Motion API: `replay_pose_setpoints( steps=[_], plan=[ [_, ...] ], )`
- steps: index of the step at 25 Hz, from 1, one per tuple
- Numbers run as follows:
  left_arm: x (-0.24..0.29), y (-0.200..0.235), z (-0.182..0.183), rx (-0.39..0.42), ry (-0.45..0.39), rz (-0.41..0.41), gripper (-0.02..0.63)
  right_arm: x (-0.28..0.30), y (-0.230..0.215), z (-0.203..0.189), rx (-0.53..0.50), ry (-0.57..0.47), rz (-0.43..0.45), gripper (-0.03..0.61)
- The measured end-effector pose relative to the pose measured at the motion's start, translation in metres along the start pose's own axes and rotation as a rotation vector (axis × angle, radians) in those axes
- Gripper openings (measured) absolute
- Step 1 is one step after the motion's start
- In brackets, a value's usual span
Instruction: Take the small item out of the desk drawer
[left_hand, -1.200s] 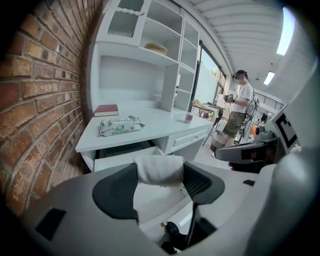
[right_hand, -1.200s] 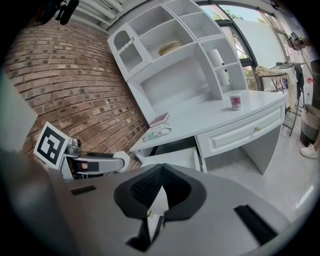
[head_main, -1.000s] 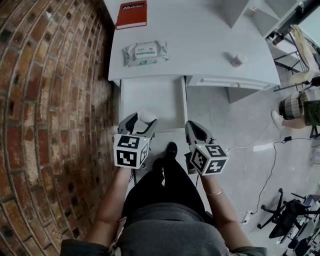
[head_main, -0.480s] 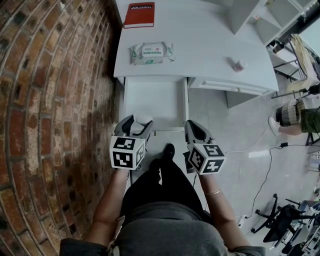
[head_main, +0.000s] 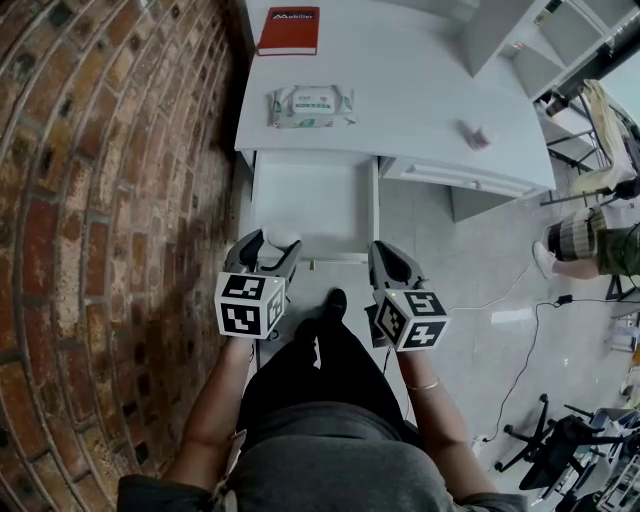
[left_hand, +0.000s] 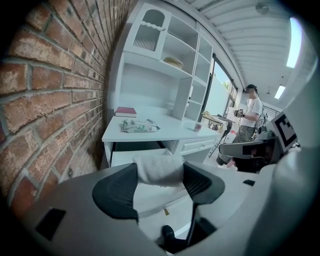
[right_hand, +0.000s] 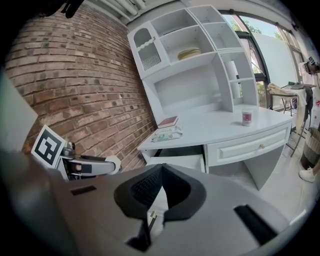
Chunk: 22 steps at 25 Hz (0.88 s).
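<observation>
Two fingers of the left gripper (head_main: 266, 245) are closed on a small white roll (left_hand: 160, 169); the roll is held between them, over the near left corner of the open drawer (head_main: 310, 200); the fingers of the right gripper (right_hand: 161, 174) are pressed together on nothing, just beside the drawer front, below the table (head_main: 400, 90).

Two hand-held grippers (head_main: 269, 246) (head_main: 381, 254), one small item (left_hand: 159, 169), one book (head_main: 289, 30).

drawer (head_main: 310, 205) stuck out from desk (head_main: 420, 90) | wipes pack (head_main: 312, 105) on desk just behind drawer | book (head_main: 288, 30) farther behind, also on desk | cup (head_main: 479, 136) behind, to drawer's right
</observation>
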<state>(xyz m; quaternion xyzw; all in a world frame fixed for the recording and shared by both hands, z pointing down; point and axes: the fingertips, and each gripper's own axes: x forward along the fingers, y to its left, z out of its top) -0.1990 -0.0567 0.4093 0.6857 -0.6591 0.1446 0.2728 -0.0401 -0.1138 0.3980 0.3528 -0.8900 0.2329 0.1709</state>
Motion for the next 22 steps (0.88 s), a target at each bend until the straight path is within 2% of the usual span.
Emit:
replay_pose_setpoints(
  steps=[11, 22],
  plan=[
    [-0.01, 0.009, 0.007, -0.003, -0.041, 0.024, 0.291, -0.002, 0.005, -0.001, -0.008, 0.0, -0.001, 0.0],
    [-0.01, 0.014, 0.007, -0.015, -0.04, 0.029, 0.291, 0.0, 0.007, -0.003, -0.015, 0.006, -0.001, 0.0]
  ],
)
